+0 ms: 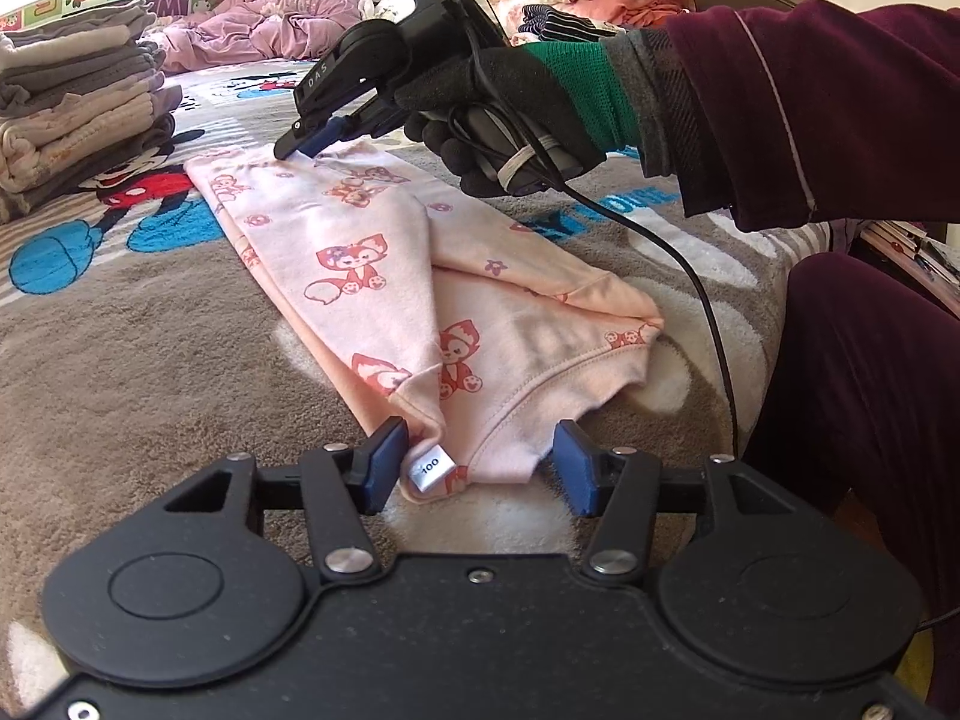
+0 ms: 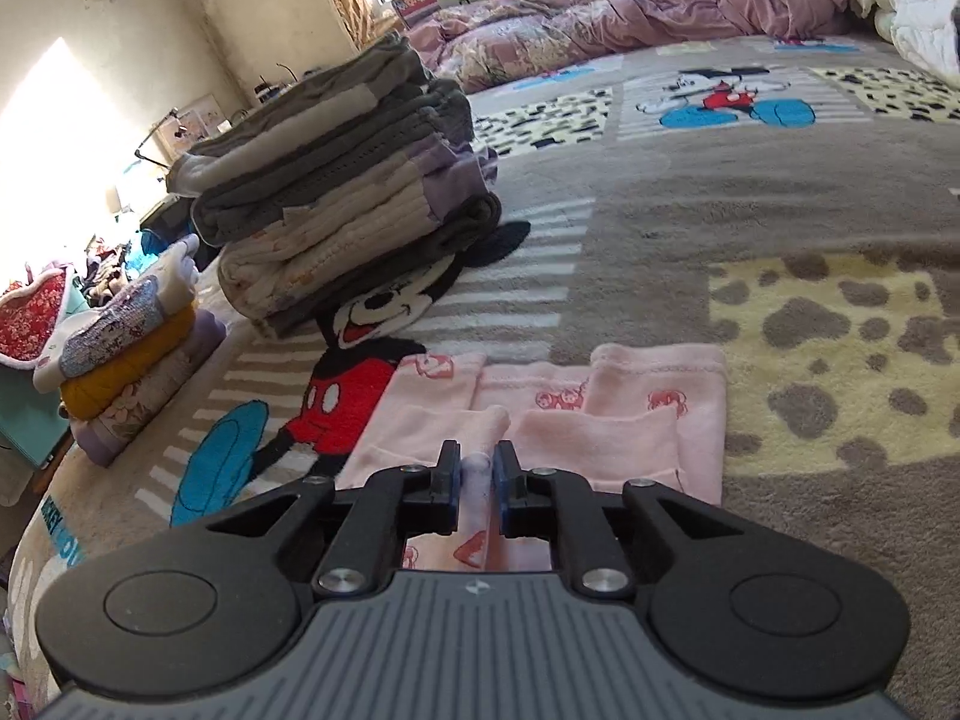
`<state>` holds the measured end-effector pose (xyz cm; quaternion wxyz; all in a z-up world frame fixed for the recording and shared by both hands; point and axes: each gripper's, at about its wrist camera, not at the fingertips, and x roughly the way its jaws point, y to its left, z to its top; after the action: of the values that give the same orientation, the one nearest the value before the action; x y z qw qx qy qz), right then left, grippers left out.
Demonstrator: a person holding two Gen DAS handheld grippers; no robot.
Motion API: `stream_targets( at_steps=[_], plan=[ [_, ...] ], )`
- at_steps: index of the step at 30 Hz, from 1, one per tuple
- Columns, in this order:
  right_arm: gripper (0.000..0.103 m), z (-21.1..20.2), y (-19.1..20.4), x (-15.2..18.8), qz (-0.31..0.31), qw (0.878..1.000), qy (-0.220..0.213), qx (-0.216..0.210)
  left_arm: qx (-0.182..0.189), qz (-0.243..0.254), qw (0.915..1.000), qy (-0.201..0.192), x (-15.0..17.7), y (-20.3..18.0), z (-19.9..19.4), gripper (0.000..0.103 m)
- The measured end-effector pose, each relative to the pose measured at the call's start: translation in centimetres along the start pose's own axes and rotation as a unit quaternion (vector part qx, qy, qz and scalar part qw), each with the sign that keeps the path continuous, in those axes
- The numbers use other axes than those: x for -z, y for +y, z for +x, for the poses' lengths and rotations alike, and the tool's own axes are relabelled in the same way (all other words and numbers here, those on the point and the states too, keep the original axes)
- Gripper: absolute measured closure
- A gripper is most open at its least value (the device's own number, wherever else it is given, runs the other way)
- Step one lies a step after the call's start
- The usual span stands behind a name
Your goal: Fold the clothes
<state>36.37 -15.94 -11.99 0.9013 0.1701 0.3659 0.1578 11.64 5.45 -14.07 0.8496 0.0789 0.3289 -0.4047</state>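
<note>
A pink child's garment (image 1: 384,276) with red fox prints lies partly folded on the cartoon blanket (image 1: 120,330). My left gripper (image 1: 480,462) is open, its blue pads either side of the garment's near corner with the white size tag (image 1: 433,469). My right gripper (image 1: 300,144), held by a gloved hand, is at the garment's far end. In the right wrist view the right gripper (image 2: 477,474) is shut on a fold of the pink garment (image 2: 600,420).
A tall stack of folded clothes (image 1: 72,120) stands at the far left, also in the right wrist view (image 2: 336,192). A smaller pile (image 2: 132,360) sits beside it. Rumpled pink bedding (image 1: 270,24) lies at the back. A black cable (image 1: 708,312) hangs from the right gripper.
</note>
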Motion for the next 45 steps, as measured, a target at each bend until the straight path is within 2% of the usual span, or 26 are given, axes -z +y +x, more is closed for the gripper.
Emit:
stream_targets(
  at_steps=[4,6,9,12,15,16,18,19,21,22,23,24,27,31,34,37,40,43,45],
  plan=[
    [0.066,-1.8,-0.3,0.3,0.022,0.999,-0.026,-0.028,-0.001,0.006,1.0,0.005,-0.1,-0.2,-0.1,0.047],
    [0.066,-3.2,-0.3,0.5,0.034,0.998,-0.036,-0.042,-0.003,0.01,0.9999,0.008,0.0,-0.1,-0.5,0.047],
    [0.066,-6.2,0.0,1.6,0.02,0.997,-0.047,-0.063,-0.027,0.008,0.9996,0.008,0.1,0.8,-1.8,0.046],
    [0.066,-9.6,0.2,4.0,0.007,0.995,-0.058,-0.079,-0.041,-0.036,0.9975,-0.046,-0.4,1.9,-3.6,0.047],
    [0.065,-12.4,0.1,6.8,0.001,0.994,-0.069,-0.086,-0.022,-0.068,0.9926,-0.098,-1.6,2.0,-4.0,0.048],
    [0.065,-13.1,0.1,7.8,0.001,0.994,-0.073,-0.087,-0.01,-0.068,0.9921,-0.105,-2.1,1.7,-3.7,0.048],
    [0.065,-14.3,0.1,10.0,-0.002,0.994,-0.074,-0.085,0.002,-0.058,0.9937,-0.096,-2.7,1.0,-2.6,0.048],
    [0.065,-14.8,0.3,11.0,-0.007,0.994,-0.075,-0.082,-0.001,-0.051,0.9957,-0.078,-2.8,0.8,-1.8,0.048],
    [0.065,-15.7,0.5,13.2,-0.016,0.994,-0.072,-0.077,-0.009,-0.037,0.9992,-0.012,-2.3,0.4,0.4,0.048],
    [0.065,-15.8,0.7,13.9,-0.024,0.995,-0.061,-0.075,-0.017,-0.014,0.9997,0.011,-1.8,-0.1,1.3,0.048],
    [0.065,-15.4,1.0,14.9,-0.045,0.996,-0.039,-0.061,-0.028,0.016,0.9994,0.009,-1.4,-0.7,1.4,0.047],
    [0.065,-15.1,1.3,15.8,-0.066,0.997,-0.017,-0.047,-0.031,0.023,0.9992,0.007,-1.4,-0.9,1.1,0.047],
    [0.066,-16.4,1.3,17.6,-0.087,0.995,-0.021,-0.05,-0.032,0.001,0.9995,0.001,-0.9,-0.5,-0.4,0.047],
    [0.066,-19.6,0.8,18.4,-0.101,0.991,-0.064,-0.058,-0.071,0.037,0.9967,0.0,0.5,-1.6,-2.3,0.047],
    [0.066,-21.5,0.7,19.4,-0.149,0.984,-0.083,-0.044,-0.126,0.094,0.9875,0.006,1.6,-2.4,-2.7,0.047],
    [0.065,-22.4,1.5,21.3,-0.227,0.971,-0.079,-0.019,-0.167,0.159,0.973,0.013,2.5,-3.3,-2.3,0.047],
    [0.063,-22.1,3.0,23.8,-0.321,0.946,-0.054,0.009,-0.191,0.222,0.956,0.012,2.7,-4.1,-1.3,0.047],
    [0.057,-21.8,4.5,26.3,-0.411,0.91,-0.029,0.037,-0.215,0.282,0.935,0.012,2.8,-5.0,-0.1,0.053],
    [0.057,-21.4,5.2,26.6,-0.431,0.899,-0.051,0.053,-0.229,0.319,0.9196,0.011,2.9,-5.5,0.6,0.055]
  ],
)
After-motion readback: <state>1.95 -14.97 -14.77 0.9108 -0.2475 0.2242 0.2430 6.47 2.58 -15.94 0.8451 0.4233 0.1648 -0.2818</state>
